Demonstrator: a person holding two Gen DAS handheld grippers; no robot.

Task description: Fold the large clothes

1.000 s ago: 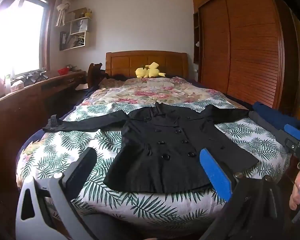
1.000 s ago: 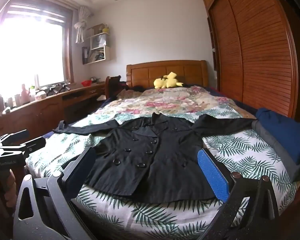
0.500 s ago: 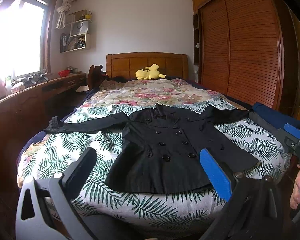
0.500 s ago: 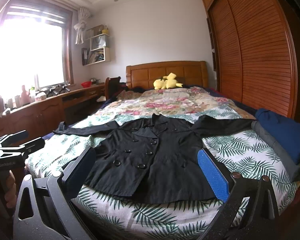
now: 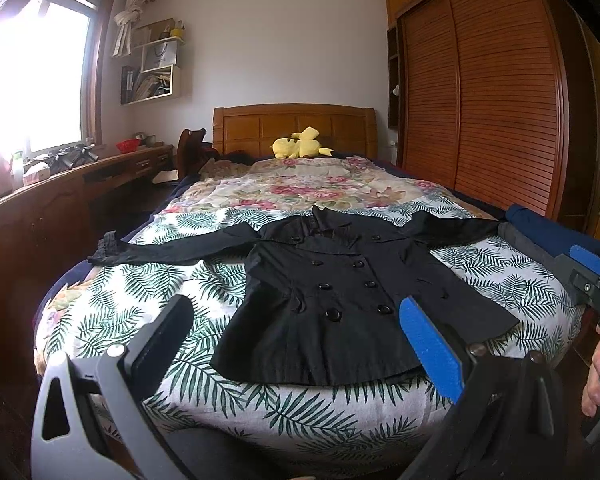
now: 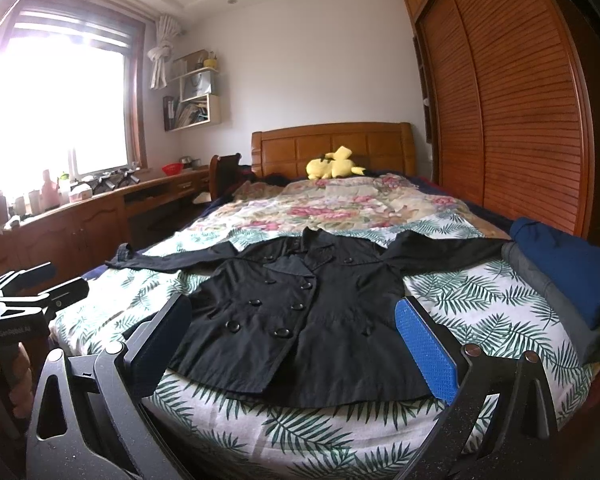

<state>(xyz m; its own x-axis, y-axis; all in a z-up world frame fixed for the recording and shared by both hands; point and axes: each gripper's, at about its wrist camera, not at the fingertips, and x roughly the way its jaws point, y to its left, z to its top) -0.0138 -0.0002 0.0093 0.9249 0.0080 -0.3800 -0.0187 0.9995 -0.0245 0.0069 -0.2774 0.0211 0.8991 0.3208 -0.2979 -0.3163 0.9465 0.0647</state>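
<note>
A black double-breasted coat (image 5: 340, 288) lies flat, front up, on the bed (image 5: 148, 320), sleeves spread out to both sides, hem toward me. It also shows in the right wrist view (image 6: 300, 304). My left gripper (image 5: 296, 340) is open and empty, held in the air in front of the bed's foot, short of the coat's hem. My right gripper (image 6: 296, 340) is open and empty too, at about the same distance from the hem. The right gripper shows at the right edge of the left wrist view (image 5: 592, 276), the left gripper at the left edge of the right wrist view (image 6: 32, 292).
Folded blue and grey clothes (image 6: 564, 272) are stacked on the bed's right edge. A yellow plush toy (image 5: 300, 146) lies by the headboard. A wooden wardrobe (image 5: 492, 92) runs along the right, a long desk (image 5: 60, 192) under the window on the left.
Both views have tilted or risen slightly, so the coat sits a little lower in the frames. The coat has not moved and both grippers stay open.
</note>
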